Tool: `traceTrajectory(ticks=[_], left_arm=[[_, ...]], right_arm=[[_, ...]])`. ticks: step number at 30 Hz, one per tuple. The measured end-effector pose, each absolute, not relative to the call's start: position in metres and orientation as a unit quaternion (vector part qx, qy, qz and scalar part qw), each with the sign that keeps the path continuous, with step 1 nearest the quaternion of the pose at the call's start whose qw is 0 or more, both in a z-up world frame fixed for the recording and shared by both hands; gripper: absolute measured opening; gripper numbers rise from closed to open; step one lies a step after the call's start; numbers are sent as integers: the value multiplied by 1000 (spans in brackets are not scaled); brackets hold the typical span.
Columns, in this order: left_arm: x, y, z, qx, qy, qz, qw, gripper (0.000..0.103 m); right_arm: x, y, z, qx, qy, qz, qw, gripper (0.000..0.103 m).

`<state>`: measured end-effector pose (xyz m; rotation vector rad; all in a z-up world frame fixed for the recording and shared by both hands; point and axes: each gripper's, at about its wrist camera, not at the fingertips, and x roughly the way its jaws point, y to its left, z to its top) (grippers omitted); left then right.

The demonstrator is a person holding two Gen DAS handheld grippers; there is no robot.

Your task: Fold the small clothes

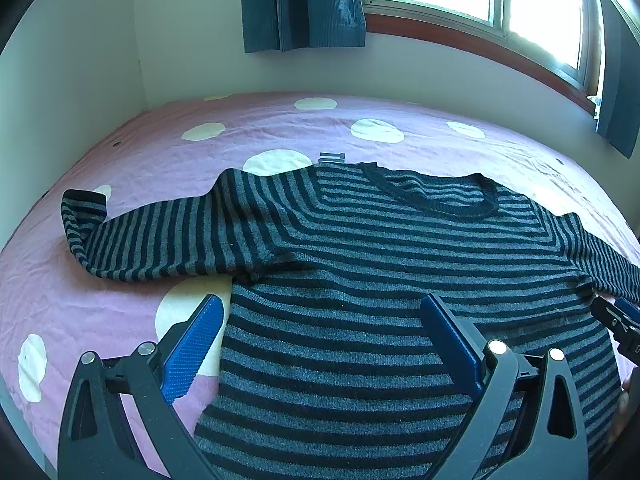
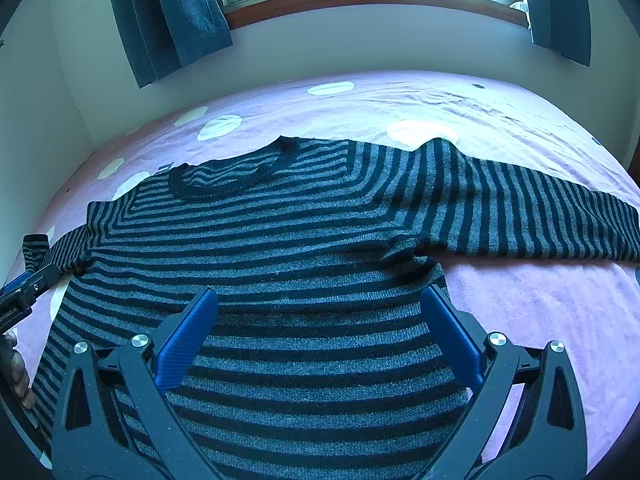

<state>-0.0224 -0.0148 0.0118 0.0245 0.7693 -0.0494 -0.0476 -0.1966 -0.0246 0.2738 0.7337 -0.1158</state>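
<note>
- The striped sweater [image 1: 360, 280] lies flat on the pink bed [image 1: 120, 320], neck hole at 12 o'clock, sleeves out to 9 and 3.
- Left tongs [image 1: 320, 312] and right tongs [image 2: 320, 304] are spread wide, holding nothing.
- No fold is made yet, I think; next, pinch a sleeve and lay it across.

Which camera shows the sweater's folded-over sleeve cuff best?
The left wrist view: the cuff of the grey-and-black striped knit sweater lies fully visible, doubled back. The right wrist view shows it only small at the left edge.
</note>
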Motion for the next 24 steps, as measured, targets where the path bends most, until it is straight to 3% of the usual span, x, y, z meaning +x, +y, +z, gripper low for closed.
traceTrajectory(ticks=[24], left_arm=[[-25, -14, 11, 13, 373, -23, 927, 98]], right_arm=[[-48, -197, -29, 133, 359, -57, 922, 101]])
